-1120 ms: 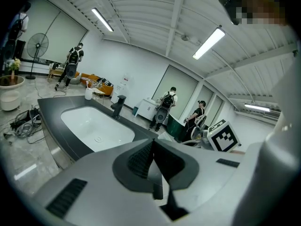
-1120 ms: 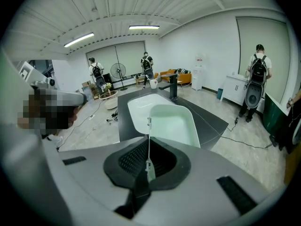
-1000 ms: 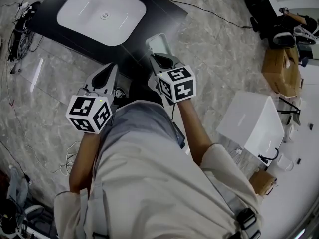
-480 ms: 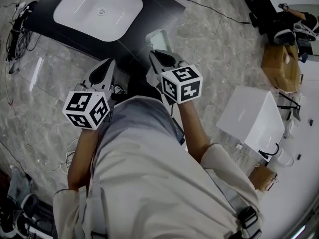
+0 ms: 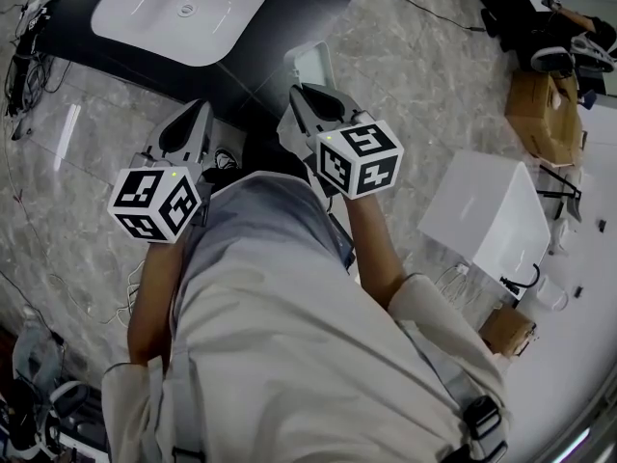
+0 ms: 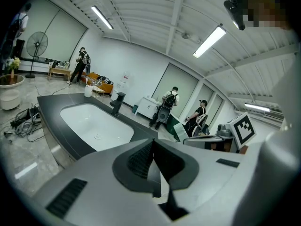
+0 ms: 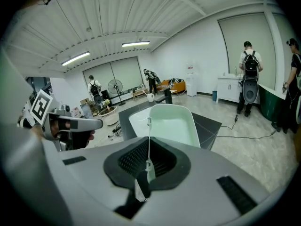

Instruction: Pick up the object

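Well, my right gripper (image 5: 307,96) is clenched on the object, a pale, mint-tinted tray (image 5: 313,64) with rounded corners. In the right gripper view my two dark pads (image 7: 136,160) pinch the near rim of the tray (image 7: 171,124), and the rest of it sticks out ahead of me, its hollow side facing up and slightly tilted. It hangs in the air above the marbled floor (image 5: 424,75), touching nothing but my jaws.

My left gripper (image 5: 189,114) is beside the right one and carries nothing. In the left gripper view its jaws (image 6: 153,145) are pressed together at the tips, with no object between them.

Ahead of both of us lies a white basin (image 5: 178,13) set in a black slab (image 5: 299,3) on the floor; the tray is held just off the slab's near corner, apart from the basin. To my right a white box (image 5: 487,225) sits on the floor, with a cardboard box (image 5: 540,114) beyond it. Across the room in the right gripper view, a person with a backpack (image 7: 249,74) stands by the far wall, and a standing fan (image 7: 114,86) is farther off.
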